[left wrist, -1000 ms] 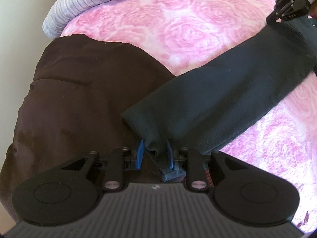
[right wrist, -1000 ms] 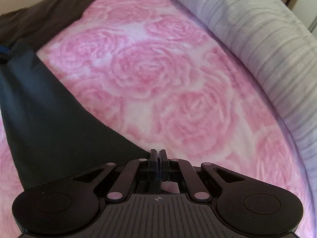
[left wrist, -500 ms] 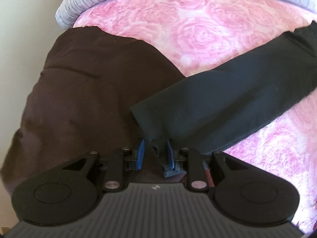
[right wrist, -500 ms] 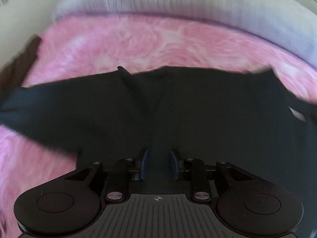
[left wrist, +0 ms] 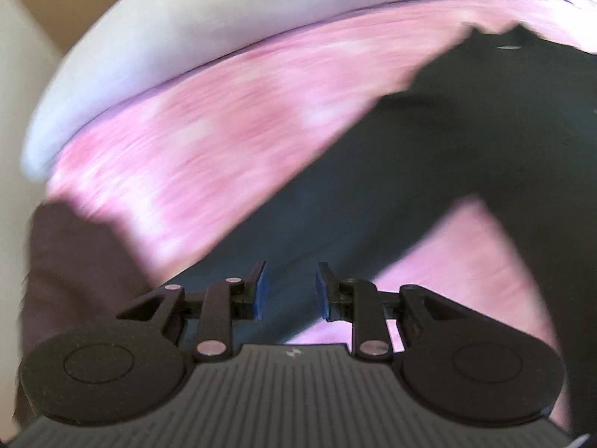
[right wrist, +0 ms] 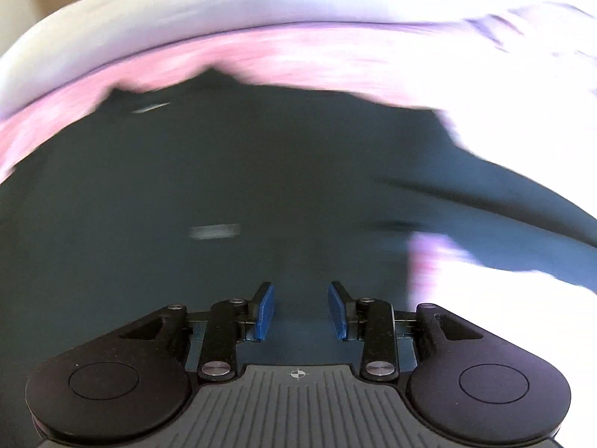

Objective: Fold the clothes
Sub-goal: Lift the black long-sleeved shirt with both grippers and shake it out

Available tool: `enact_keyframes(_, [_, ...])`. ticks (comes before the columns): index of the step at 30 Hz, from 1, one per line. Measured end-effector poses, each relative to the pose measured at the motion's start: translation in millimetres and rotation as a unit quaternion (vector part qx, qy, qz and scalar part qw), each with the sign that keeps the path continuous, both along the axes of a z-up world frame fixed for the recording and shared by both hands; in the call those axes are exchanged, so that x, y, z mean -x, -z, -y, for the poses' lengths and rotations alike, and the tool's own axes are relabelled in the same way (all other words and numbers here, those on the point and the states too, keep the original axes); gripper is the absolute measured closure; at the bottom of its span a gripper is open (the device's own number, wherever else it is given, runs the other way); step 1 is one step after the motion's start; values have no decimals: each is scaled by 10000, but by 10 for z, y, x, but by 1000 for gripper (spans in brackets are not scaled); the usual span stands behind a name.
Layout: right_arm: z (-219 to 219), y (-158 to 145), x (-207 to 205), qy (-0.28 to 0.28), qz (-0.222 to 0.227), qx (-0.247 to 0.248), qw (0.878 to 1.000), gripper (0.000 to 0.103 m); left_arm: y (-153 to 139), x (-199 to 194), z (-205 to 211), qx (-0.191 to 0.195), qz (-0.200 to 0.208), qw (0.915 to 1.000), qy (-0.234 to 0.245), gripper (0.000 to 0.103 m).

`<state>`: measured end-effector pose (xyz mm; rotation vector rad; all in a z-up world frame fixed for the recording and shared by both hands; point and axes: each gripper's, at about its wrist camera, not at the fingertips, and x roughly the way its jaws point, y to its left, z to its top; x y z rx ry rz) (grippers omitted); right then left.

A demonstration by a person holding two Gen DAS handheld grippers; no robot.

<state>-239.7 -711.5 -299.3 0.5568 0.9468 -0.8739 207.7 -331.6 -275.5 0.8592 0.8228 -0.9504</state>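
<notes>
Lying spread on the pink bedspread [left wrist: 209, 142], the dark garment [right wrist: 261, 171] (blurred) sits below both parted grippers.

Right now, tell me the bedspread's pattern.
Bedspread: pink with blurred paler blotches, clearest in the left wrist view.

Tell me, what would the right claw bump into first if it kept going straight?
Most likely the dark shirt. The right claw is open and the shirt fills the view straight ahead, though blur makes depth hard to judge.

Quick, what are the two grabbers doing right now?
Left gripper: open, empty, over the dark shirt.
Right gripper: open, empty, over the same shirt.
</notes>
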Motion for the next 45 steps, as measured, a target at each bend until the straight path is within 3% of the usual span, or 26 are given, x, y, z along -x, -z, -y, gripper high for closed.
enact_keyframes(3, [379,-21,702,890,240,-69,9957,66,43,601,622,67,-165,9982,565,80])
enact_keyframes(6, [674,-19,1468,1913,395,-236,9805,62,28,1252,1194,147,-334,9930,1121,78])
enact_keyframes(9, [887,-99,2102,2667,139,-157,9636,61,-7,1801,1683,191,-423,9860,1599,77])
enact_keyframes(12, [1059,-298,2456,2464,198,251,9686,60,-4,2243,2055,207,-491,9785,1992,75])
enact_keyframes(16, [1451,-311,2710,1763,-312,603,9820,50,131,2581,2482,88,-492,9713,2326,75])
enact_keyframes(20, [1840,-68,3001,1677,-581,554,9826,50,257,2807,2735,-36,-526,9681,2448,74])
enact_keyframes(23, [1999,172,3001,1604,-779,444,9830,50,361,2888,2850,-162,-544,9661,2520,74])
enact_keyframes(27, [2036,261,2843,1185,-1322,1014,9789,48,431,2956,2910,-243,-567,9644,2570,74])
enact_keyframes(31, [1736,55,2700,1395,-1384,1436,9699,48,420,2905,2785,-265,-568,9698,2357,74])
enact_keyframes(34, [1209,-234,2547,1043,-620,1651,9788,48,399,2777,2380,-346,-660,9798,1855,73])
enact_keyframes(37, [406,-373,2291,589,185,1052,9925,48,431,2682,1783,-497,-846,9850,1416,73])
enact_keyframes(40, [-488,-402,1988,-17,713,327,9969,48,494,2625,1100,-673,-1062,9861,1084,73])
enact_keyframes(42, [-1054,-362,1834,-302,725,14,9969,48,559,2612,623,-818,-1205,9850,922,73])
enact_keyframes(45, [-1773,-164,1752,-336,297,-422,9981,48,718,2634,-121,-1020,-1427,9806,880,73])
